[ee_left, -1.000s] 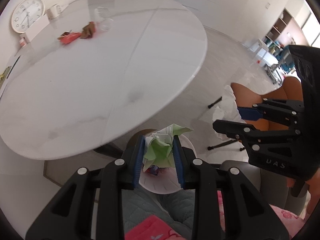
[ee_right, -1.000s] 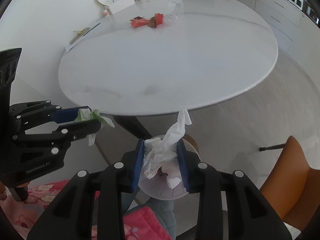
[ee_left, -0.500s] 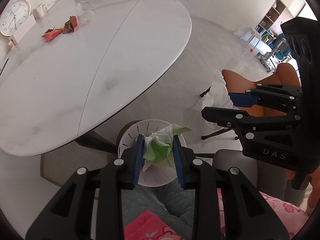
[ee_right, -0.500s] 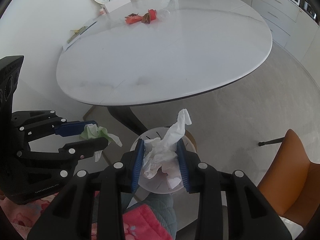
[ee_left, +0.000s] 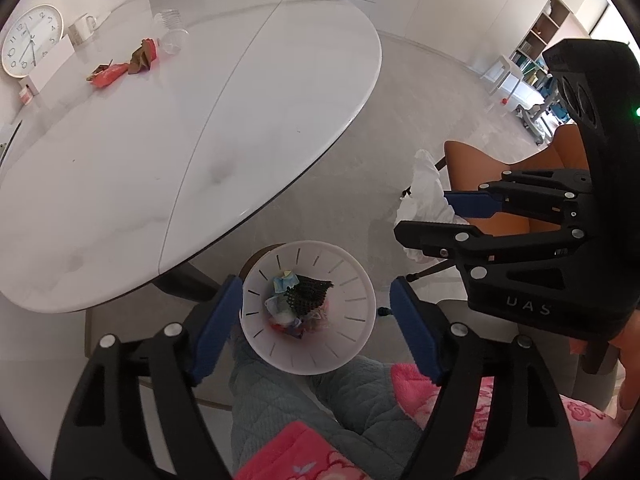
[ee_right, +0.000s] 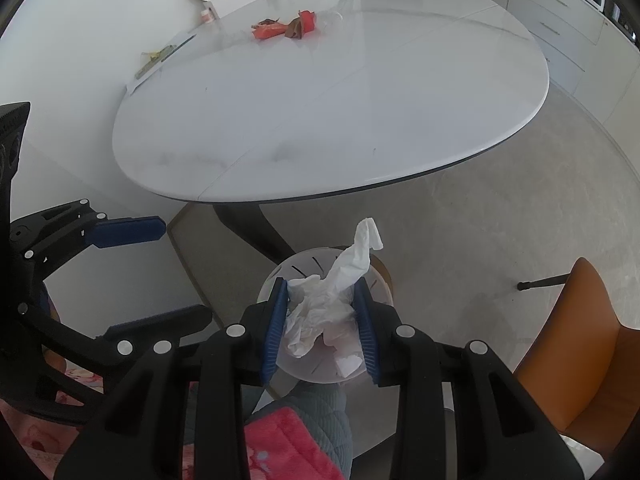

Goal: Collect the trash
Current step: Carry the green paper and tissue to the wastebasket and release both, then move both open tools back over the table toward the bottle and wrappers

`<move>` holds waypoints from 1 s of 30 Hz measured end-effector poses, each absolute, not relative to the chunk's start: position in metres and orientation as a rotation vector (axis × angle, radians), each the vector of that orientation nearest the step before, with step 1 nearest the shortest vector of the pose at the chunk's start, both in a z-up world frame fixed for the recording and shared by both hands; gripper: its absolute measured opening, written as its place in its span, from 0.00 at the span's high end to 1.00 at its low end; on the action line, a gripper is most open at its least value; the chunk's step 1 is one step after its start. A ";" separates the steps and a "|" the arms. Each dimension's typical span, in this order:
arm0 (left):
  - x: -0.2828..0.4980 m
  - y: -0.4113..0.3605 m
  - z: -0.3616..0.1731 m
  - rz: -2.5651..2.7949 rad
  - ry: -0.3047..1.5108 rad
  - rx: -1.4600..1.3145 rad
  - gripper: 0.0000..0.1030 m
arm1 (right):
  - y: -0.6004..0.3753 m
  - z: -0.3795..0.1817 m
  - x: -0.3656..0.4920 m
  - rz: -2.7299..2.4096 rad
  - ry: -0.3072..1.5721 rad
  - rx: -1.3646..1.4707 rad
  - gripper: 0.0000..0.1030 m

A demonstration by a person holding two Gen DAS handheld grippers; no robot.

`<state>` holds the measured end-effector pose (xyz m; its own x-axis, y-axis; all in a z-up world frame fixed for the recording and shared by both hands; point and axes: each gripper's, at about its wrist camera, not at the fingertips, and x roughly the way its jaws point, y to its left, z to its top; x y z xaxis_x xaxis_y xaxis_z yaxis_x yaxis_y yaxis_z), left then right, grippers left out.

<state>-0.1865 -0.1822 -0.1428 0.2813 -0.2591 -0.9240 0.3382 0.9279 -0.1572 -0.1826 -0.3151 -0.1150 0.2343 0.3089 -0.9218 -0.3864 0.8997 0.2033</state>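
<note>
My left gripper (ee_left: pixel 316 320) hangs over the white slotted bin (ee_left: pixel 352 280), its jaws opening wide with nothing between the blue pads. Wrappers and a black mesh lie in the bin; the green paper is not in view. My right gripper (ee_right: pixel 322 328) is shut on a crumpled white tissue (ee_right: pixel 332 296) above the same bin (ee_right: pixel 288 268). In the left wrist view the right gripper (ee_left: pixel 422 216) shows at the right with the tissue (ee_left: pixel 424 188). The left gripper (ee_right: pixel 186 271) stands at the left of the right wrist view. A red wrapper (ee_left: pixel 106 74), a brown wrapper (ee_left: pixel 142 56) and a clear cup (ee_left: pixel 172 32) lie far off on the table.
The white oval table (ee_left: pixel 200 140) overhangs the bin's far side, on a dark leg (ee_right: pixel 248 224). An orange chair (ee_right: pixel 576 344) stands at the right. A person's grey quilted leg (ee_left: pixel 280 408) and pink garment lie just below the bin. A clock (ee_left: pixel 30 40) and mug (ee_left: pixel 82 28) stand at the table's back.
The left jaws have spread apart and the green paper they held is gone from them. The right gripper still clamps the white tissue and has not moved.
</note>
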 end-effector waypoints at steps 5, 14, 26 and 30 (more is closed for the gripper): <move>-0.184 -0.174 -0.139 -0.365 1.215 0.060 0.27 | -0.315 -0.119 -0.182 0.481 1.255 -0.076 0.66; -0.172 -0.124 -0.127 -0.198 1.187 -0.023 0.21 | -0.303 -0.137 -0.190 0.541 1.299 -0.106 0.56; -0.166 -0.086 -0.128 -0.097 1.186 -0.084 0.21 | -0.295 -0.135 -0.183 0.517 1.291 -0.108 0.10; -0.161 -0.080 -0.123 -0.077 1.177 -0.076 0.16 | -0.299 -0.125 -0.171 0.492 1.268 -0.079 0.02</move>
<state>-0.1605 -0.0802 -0.1233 0.3819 -0.0996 -0.9188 0.0206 0.9948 -0.0993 -0.1711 -0.2985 -0.1253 0.2091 0.3106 -0.9272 -0.3963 0.8938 0.2100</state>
